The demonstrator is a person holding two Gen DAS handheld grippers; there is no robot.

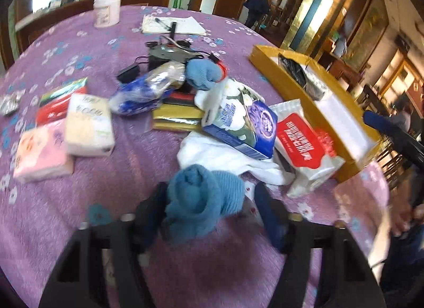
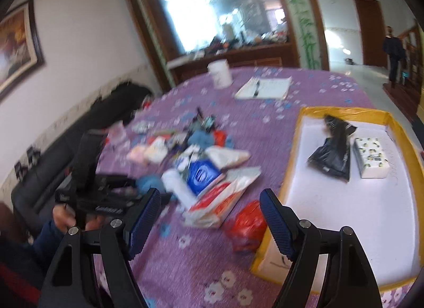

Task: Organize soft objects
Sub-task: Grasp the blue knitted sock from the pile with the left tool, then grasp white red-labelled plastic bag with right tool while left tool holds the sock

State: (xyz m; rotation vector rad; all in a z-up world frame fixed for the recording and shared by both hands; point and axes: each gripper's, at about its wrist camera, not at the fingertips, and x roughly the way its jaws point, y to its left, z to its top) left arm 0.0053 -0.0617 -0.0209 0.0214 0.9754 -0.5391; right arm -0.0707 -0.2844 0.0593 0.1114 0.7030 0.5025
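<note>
Purple flowered tablecloth (image 1: 79,50), cluttered mid-table. Left gripper (image 1: 209,202) spread around blue knit sock (image 1: 201,196), near edge; can't tell if pinched yet. Risk: loose knit slips or drags white cloth (image 1: 225,154) w/ it. Right gripper (image 2: 210,220) spread, empty. Yellow-rimmed tray (image 2: 291,148) on right has open room; red packet (image 2: 246,225) crowds its near rim.

Motion blur leaves the red packet (image 2: 246,225) perhaps unreadable.

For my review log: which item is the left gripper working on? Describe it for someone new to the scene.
On the purple floral tablecloth, find the clutter pile beside the yellow tray. Nearest the camera, between the left gripper fingers, lies a rolled teal-blue knit cloth. A lighter blue one lies farther back.
</note>
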